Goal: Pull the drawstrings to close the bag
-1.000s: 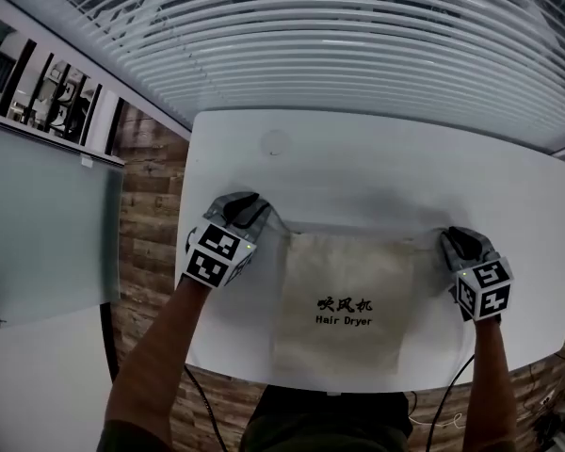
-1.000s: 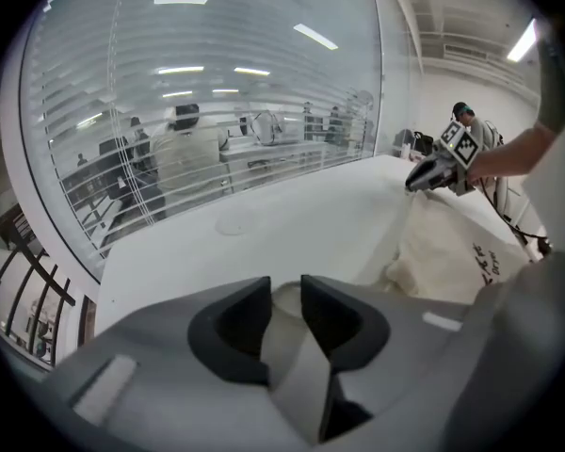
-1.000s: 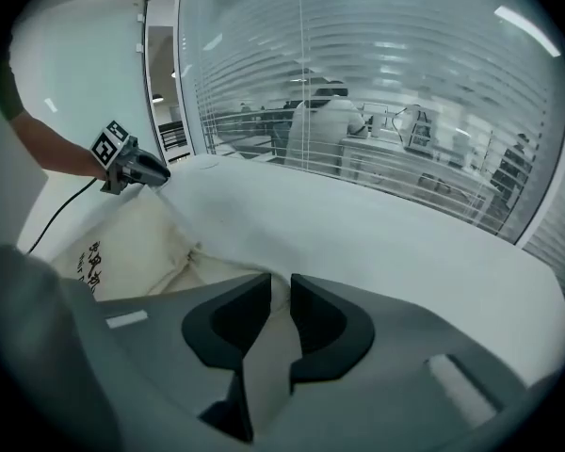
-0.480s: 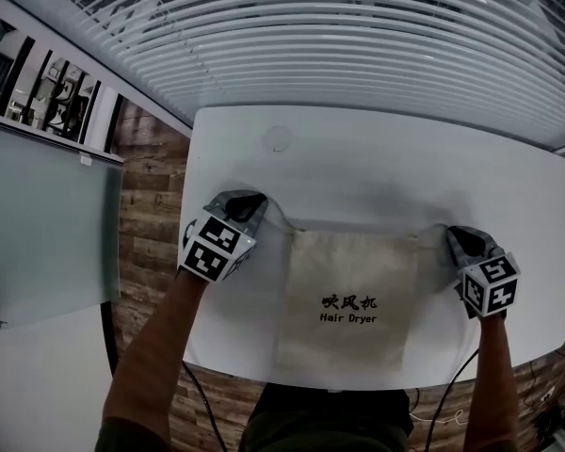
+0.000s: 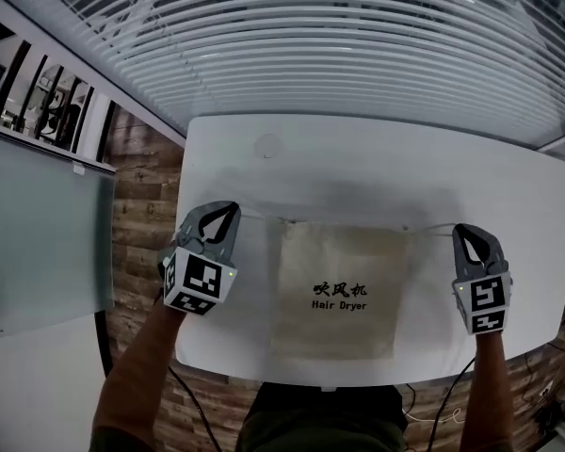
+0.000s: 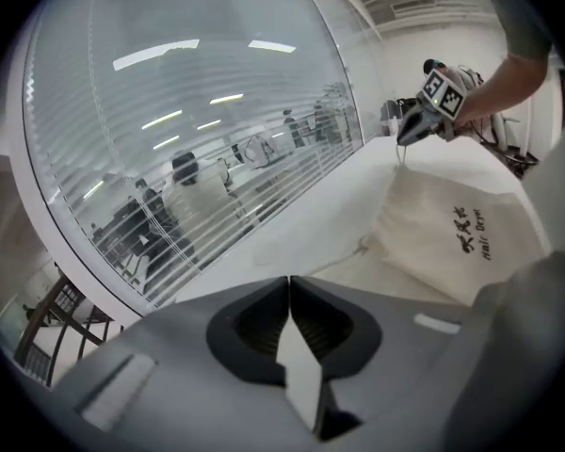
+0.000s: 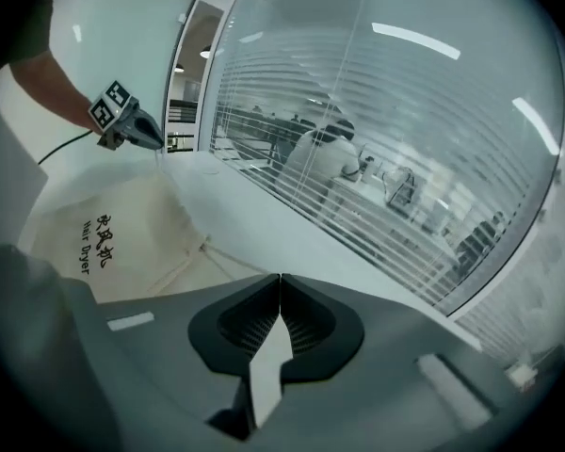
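Dim, cool indoor light; fisheye bending and black corners in both gripper views

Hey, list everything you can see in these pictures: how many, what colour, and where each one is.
Table: one, white, under everything.
Bag: one, cream with black print, flat at the table's middle.
Left drawstring: one, pale, from the bag's top left corner to the left gripper.
Right drawstring: one, pale, from the bag's top right corner to the right gripper.
Blinds: white slats beyond the table's far edge.
Floor: brown wood, left of the table.
Left gripper: grey, shut on the left drawstring.
Right gripper: grey, shut on the right drawstring.
Forearms: two, behind the grippers.
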{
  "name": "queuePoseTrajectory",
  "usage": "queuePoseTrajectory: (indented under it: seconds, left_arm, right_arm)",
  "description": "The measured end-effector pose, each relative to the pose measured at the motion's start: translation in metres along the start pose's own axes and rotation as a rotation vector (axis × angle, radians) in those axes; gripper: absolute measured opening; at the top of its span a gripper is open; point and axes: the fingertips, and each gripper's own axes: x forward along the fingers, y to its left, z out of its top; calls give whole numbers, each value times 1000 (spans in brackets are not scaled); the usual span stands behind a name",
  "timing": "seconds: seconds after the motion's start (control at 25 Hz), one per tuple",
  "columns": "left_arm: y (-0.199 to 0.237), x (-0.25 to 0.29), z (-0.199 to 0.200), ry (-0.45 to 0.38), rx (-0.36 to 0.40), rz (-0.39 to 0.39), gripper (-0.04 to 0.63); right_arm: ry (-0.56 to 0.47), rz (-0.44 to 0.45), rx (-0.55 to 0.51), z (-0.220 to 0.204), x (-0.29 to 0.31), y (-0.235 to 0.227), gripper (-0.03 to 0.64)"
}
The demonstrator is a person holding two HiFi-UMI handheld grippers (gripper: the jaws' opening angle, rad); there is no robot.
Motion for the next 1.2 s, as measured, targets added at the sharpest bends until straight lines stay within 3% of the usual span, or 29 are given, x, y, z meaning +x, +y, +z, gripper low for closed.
queuePoseTrajectory:
  seconds: [0.16,0.4,0.56,0.88,1.0,1.2]
  left_arm:
    - [5,-25,2,-25,9,62,11]
    - [18,-72,18,-65,23,201,11]
    - [34,-112,50,-122,55,289,11]
    - [62,-156,83,-161,80,381,11]
    - [60,-161,84,-172,117,408,11]
    - [50,-132,40,-185,180,451,11]
  right_arm:
    - [-39,-70,-99,10,-20,-1,15]
    - [-105,-167,-159,36,-55,-11,15]
    - [-167,-235,-218,73,-91,-23,15]
    - [-230,-311,-255,116,-133,-45,14]
    - [-256,-334,-274,110,-135,-45,14]
    - [-298,-364,-263,62,-91,-15,14]
